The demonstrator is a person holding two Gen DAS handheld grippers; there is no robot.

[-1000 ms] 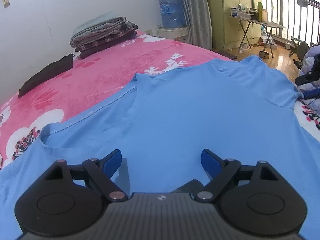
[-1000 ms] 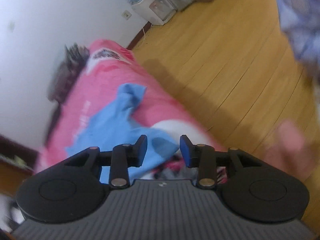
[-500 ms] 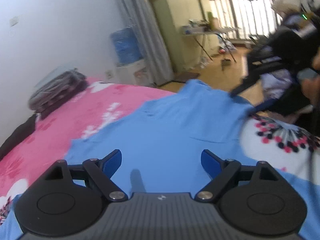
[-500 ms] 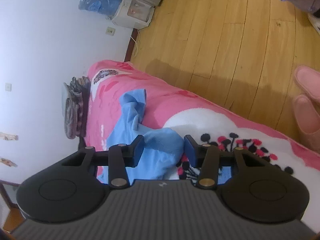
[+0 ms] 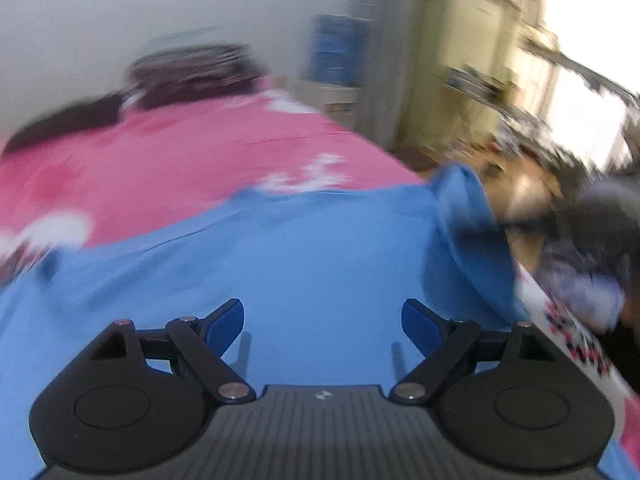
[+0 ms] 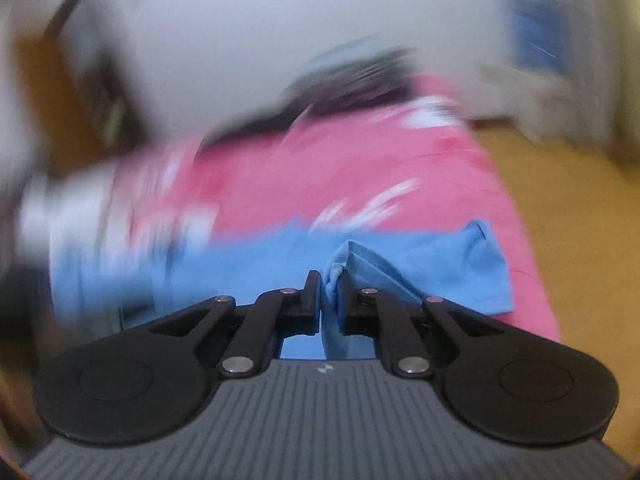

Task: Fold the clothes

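Note:
A light blue T-shirt lies spread on the pink flowered bedspread. My left gripper hovers just above the shirt's body, jaws wide open and nothing between them. At the right of the left wrist view, the shirt's edge is lifted and curled over. In the right wrist view my right gripper is closing, its pads pinching a bunched fold of the blue shirt, which pulls up into a ridge at the fingertips. Both views are blurred by motion.
A stack of folded dark and grey clothes sits at the far end of the bed by the white wall. A blue water bottle on a dispenser stands past the bed. Wooden floor lies to the right of the bed.
The right gripper rolled upright, closed on the shirt's edge and lifted it. The left view swung, and the shirt's right side now curls up off the bed.

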